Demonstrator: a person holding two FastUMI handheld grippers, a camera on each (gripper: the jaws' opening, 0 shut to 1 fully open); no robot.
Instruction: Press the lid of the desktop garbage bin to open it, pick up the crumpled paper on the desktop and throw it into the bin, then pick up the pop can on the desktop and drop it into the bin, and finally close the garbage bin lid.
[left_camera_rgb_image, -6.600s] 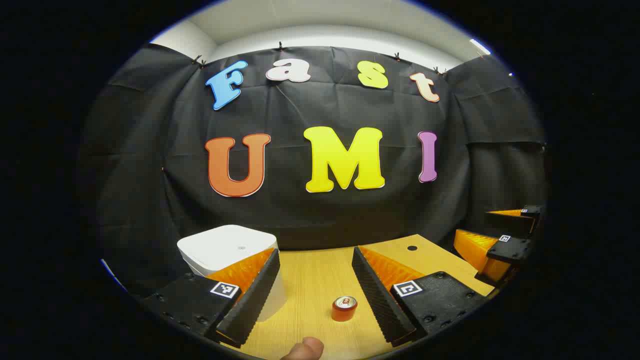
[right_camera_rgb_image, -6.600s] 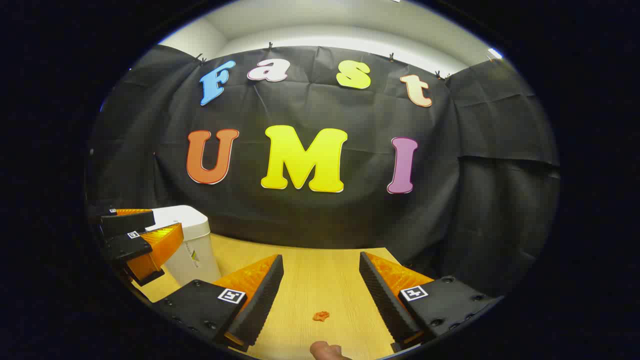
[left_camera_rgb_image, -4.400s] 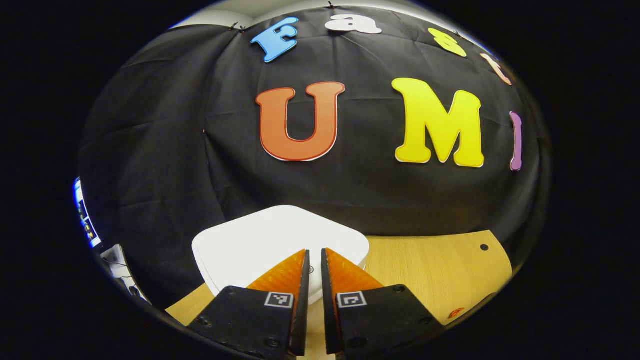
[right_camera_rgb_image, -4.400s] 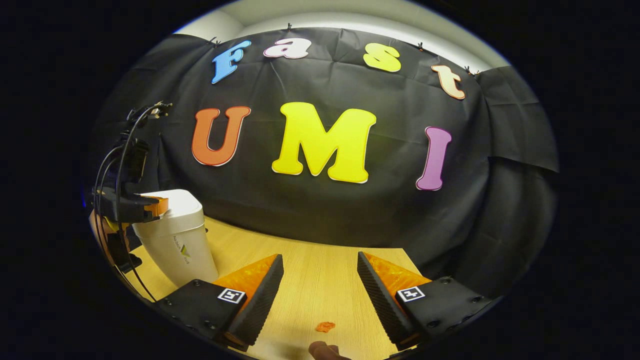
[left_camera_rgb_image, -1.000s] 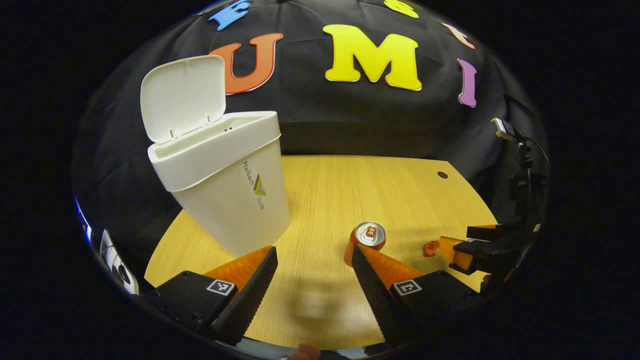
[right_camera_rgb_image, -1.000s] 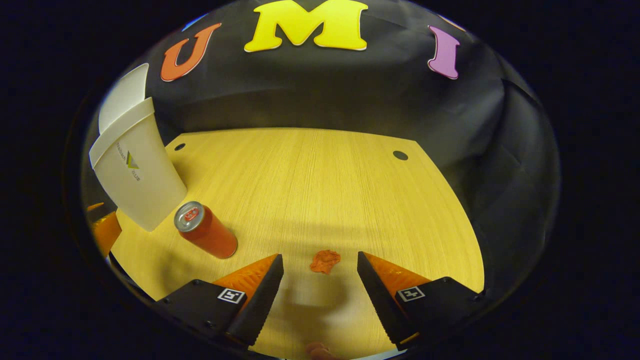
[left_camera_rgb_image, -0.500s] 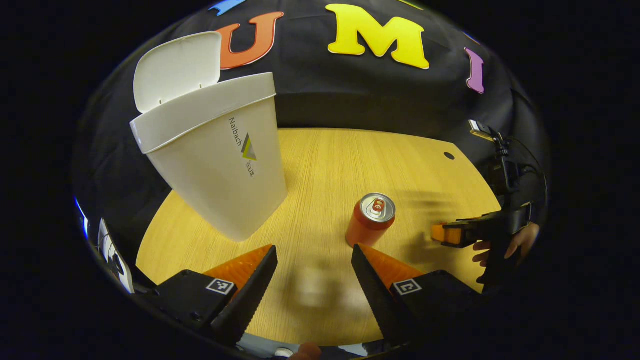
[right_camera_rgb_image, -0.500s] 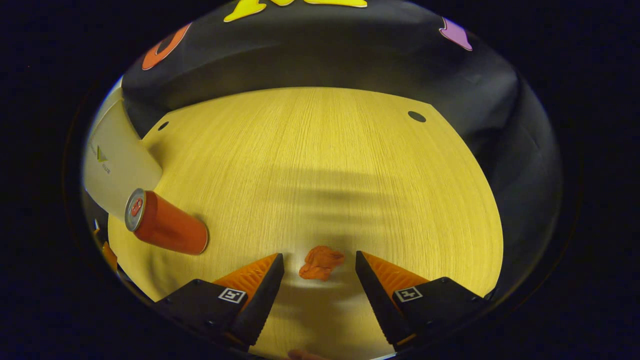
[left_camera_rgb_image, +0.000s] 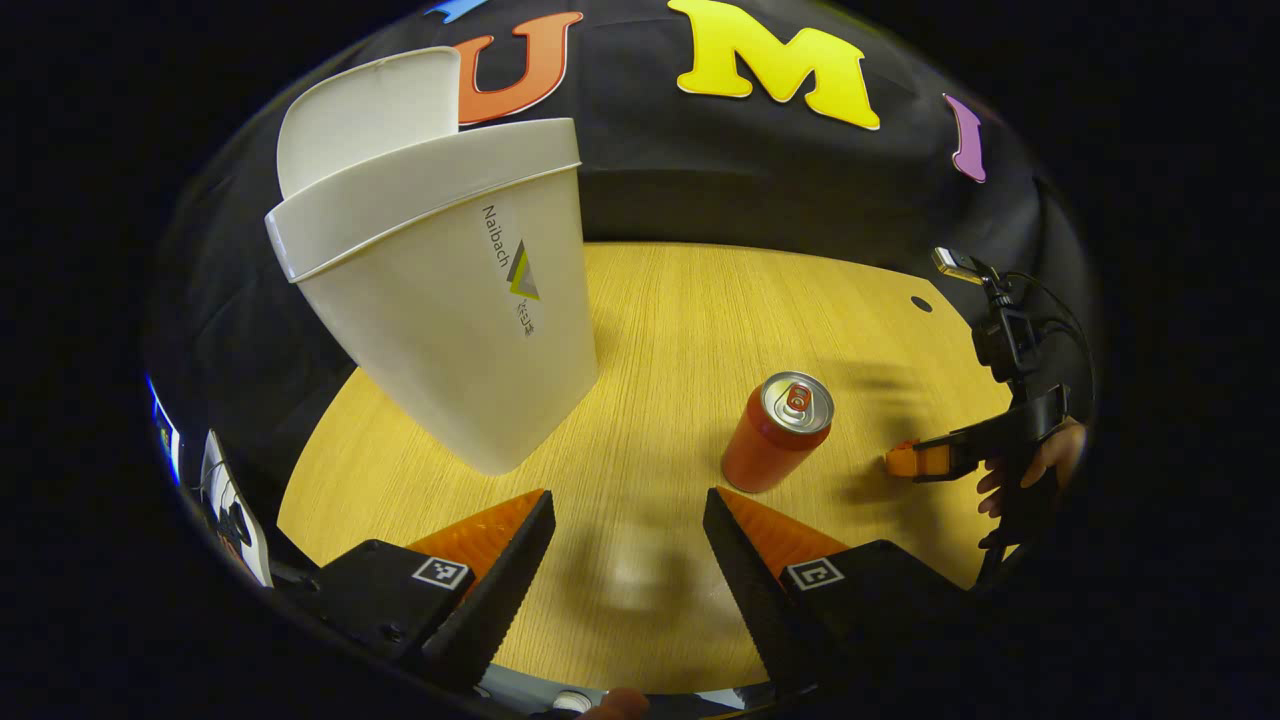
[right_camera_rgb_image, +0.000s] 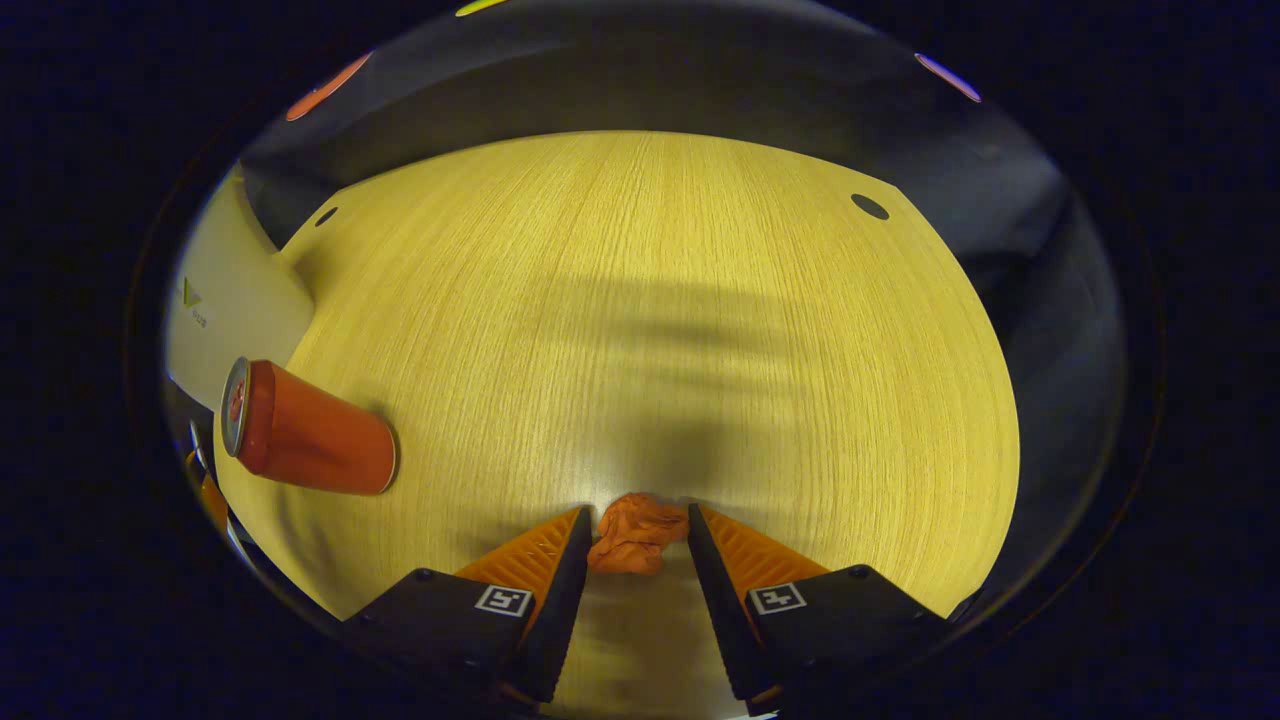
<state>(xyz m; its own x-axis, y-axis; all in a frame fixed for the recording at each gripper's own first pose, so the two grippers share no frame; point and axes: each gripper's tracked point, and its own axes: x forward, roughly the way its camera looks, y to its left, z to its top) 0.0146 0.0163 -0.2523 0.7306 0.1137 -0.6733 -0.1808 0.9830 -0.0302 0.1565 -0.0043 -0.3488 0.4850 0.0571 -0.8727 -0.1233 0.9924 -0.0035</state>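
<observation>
Right gripper view: your right hand-held gripper (right_camera_rgb_image: 637, 545) is down at the desk (right_camera_rgb_image: 700, 300) with the crumpled paper (right_camera_rgb_image: 632, 545) between its fingers. Its left finger (right_camera_rgb_image: 555, 560) seems to touch the paper, but you cannot tell whether the right finger (right_camera_rgb_image: 725, 565) presses on it, so the pinch is not certain. Well off to the paper's left stands the pop can (right_camera_rgb_image: 300, 430), and beyond the can is the wall of the white garbage bin (right_camera_rgb_image: 225, 300).

In the left gripper view, your left hand-held gripper (left_camera_rgb_image: 625, 560) hangs above the desk (left_camera_rgb_image: 680, 330) with its fingers spread wide and nothing between them. The pop can (left_camera_rgb_image: 778, 430) stands upright just beyond its right finger (left_camera_rgb_image: 760, 550), apart from it. The garbage bin (left_camera_rgb_image: 450, 310) stands to the can's left, well apart from it, with its lid (left_camera_rgb_image: 365, 115) swung up. To the can's right, your other hand (left_camera_rgb_image: 1030, 470) holds the right hand-held gripper (left_camera_rgb_image: 915, 460) low against the desk.
</observation>
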